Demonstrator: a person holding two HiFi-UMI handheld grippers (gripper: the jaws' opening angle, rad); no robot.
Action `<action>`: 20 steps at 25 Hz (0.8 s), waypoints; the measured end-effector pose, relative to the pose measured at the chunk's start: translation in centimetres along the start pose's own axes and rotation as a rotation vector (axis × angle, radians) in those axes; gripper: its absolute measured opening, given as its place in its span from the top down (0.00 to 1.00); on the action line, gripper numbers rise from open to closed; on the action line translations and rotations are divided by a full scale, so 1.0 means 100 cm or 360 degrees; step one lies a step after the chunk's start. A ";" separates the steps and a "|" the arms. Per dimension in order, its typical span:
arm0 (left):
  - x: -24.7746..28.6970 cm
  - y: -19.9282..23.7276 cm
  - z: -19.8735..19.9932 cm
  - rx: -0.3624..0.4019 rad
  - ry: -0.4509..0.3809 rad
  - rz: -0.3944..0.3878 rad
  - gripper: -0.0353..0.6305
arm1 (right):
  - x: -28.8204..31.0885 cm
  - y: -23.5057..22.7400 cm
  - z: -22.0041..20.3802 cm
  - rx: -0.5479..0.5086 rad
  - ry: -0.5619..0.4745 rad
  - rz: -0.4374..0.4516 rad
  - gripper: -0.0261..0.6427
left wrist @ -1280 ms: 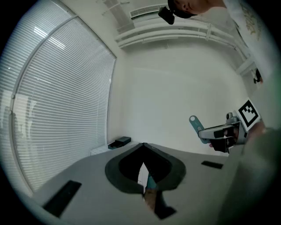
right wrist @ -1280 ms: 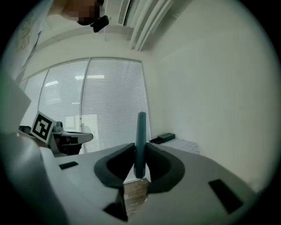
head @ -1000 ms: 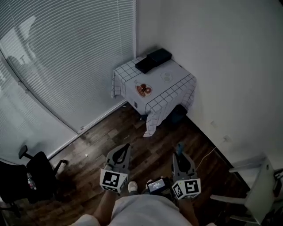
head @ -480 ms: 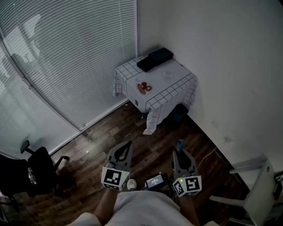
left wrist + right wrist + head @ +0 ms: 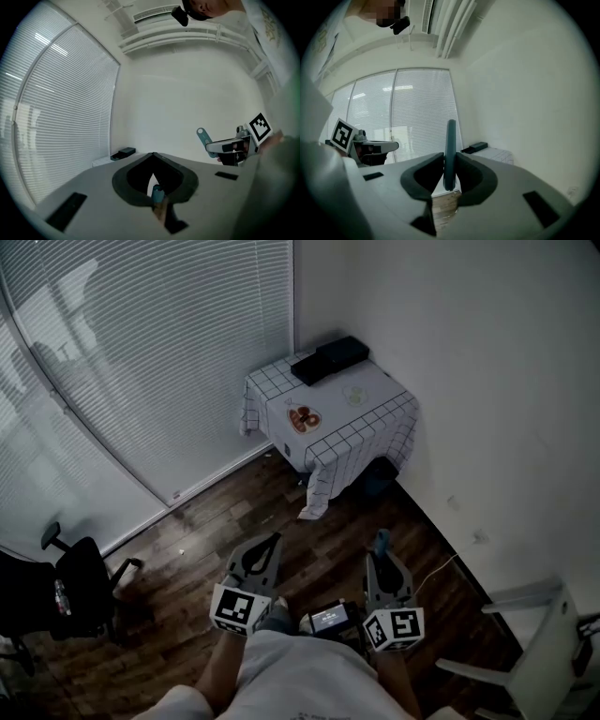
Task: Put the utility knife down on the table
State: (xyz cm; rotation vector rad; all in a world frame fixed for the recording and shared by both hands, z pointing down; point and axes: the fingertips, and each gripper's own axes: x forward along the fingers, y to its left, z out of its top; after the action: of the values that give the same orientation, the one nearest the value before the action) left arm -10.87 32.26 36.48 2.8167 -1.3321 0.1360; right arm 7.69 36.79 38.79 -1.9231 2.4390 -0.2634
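Note:
A blue utility knife (image 5: 450, 154) stands upright between the jaws of my right gripper (image 5: 449, 174), which is shut on it. In the head view its tip (image 5: 381, 542) pokes out ahead of that gripper (image 5: 380, 563), low and right of centre. My left gripper (image 5: 269, 545) is beside it with its jaws closed and nothing held; its own view shows the jaws meeting (image 5: 152, 155). The table (image 5: 375, 401), under a white checked cloth, stands far ahead in the room's corner. Both grippers are well short of it, over the wooden floor.
On the table lie a black box (image 5: 328, 359), a plate of red food (image 5: 303, 417) and a second plate (image 5: 354, 396). A dark thing (image 5: 380, 479) sits under the table. A black office chair (image 5: 66, 587) stands left, a white chair (image 5: 548, 634) right, and a cable (image 5: 436, 573) runs along the wall.
The whole view has shifted a little as the person moves toward the table. Both grippers keep their pose side by side, and the knife stays clamped in the right one.

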 end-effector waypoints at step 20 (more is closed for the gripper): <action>0.099 0.070 0.002 -0.0024 0.0003 0.0007 0.94 | 0.102 -0.029 0.020 -0.0058 0.0046 -0.0018 0.83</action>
State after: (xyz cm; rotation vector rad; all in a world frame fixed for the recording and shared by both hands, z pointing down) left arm -9.98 20.15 37.03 2.8008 -1.3333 0.1278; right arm 8.31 26.04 38.08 -1.9620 2.4683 -0.2508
